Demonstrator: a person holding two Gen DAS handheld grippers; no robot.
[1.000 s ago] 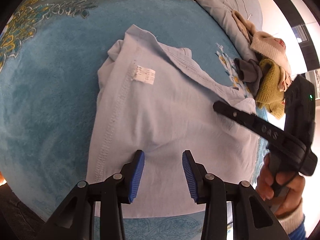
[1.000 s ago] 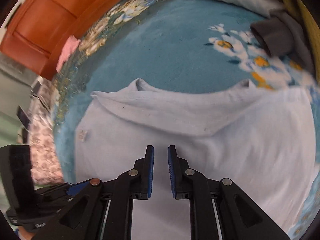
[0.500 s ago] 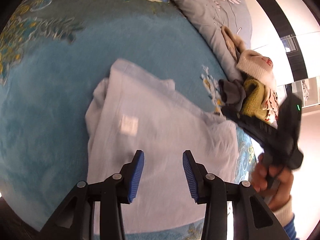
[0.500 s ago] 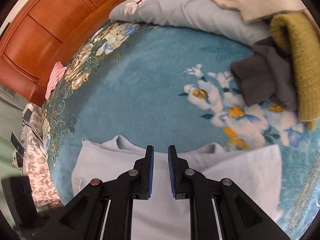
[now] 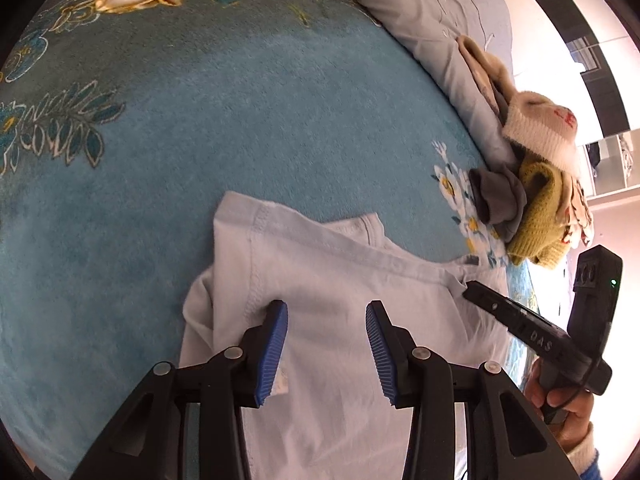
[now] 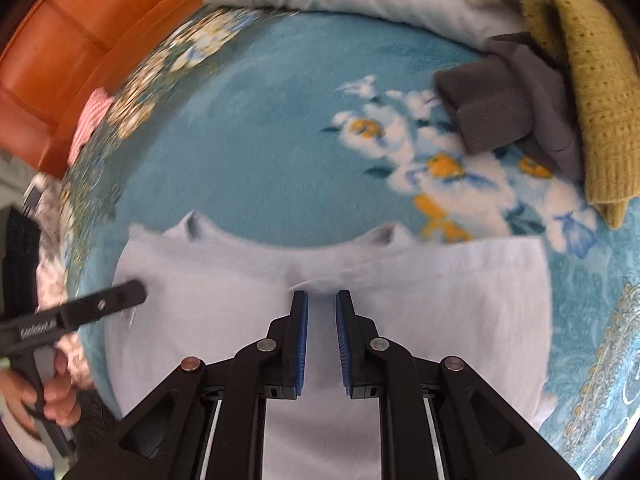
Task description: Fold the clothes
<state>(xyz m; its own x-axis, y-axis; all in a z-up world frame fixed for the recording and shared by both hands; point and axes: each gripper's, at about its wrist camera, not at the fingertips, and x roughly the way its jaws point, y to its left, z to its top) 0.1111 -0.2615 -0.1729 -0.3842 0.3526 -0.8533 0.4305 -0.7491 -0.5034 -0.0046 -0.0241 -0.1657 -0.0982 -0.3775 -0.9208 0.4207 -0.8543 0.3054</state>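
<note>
a: looking at the pale blue cotton t-shirt (image 5: 340,320), half-folded just short of the grey-and-mustard knit pile (image 6: 560,92) on the teal floral blanket (image 5: 240,140).

b: left gripper (image 5: 326,344) gapes empty, right gripper (image 6: 322,336) nearly clenched, empty too. a dragging fingertip could rumple that fold.

The pale blue cotton T-shirt (image 5: 344,320) lies spread on the teal floral plush blanket (image 5: 240,128) over the bed, nearest me; my left claw (image 5: 326,344) hangs above its left part, my right claw (image 6: 322,336) above its far folded edge, the two side by side; beyond the shirt lies bare blanket; at the far right a dark grey ribbed garment (image 6: 492,100) lies on the blanket, apart from the shirt, with a mustard knitted sweater (image 6: 588,92) just right of it, touching; behind both runs a grey flowered quilt (image 5: 432,8); the orange-brown wooden headboard (image 6: 68,40) stands far left.
</note>
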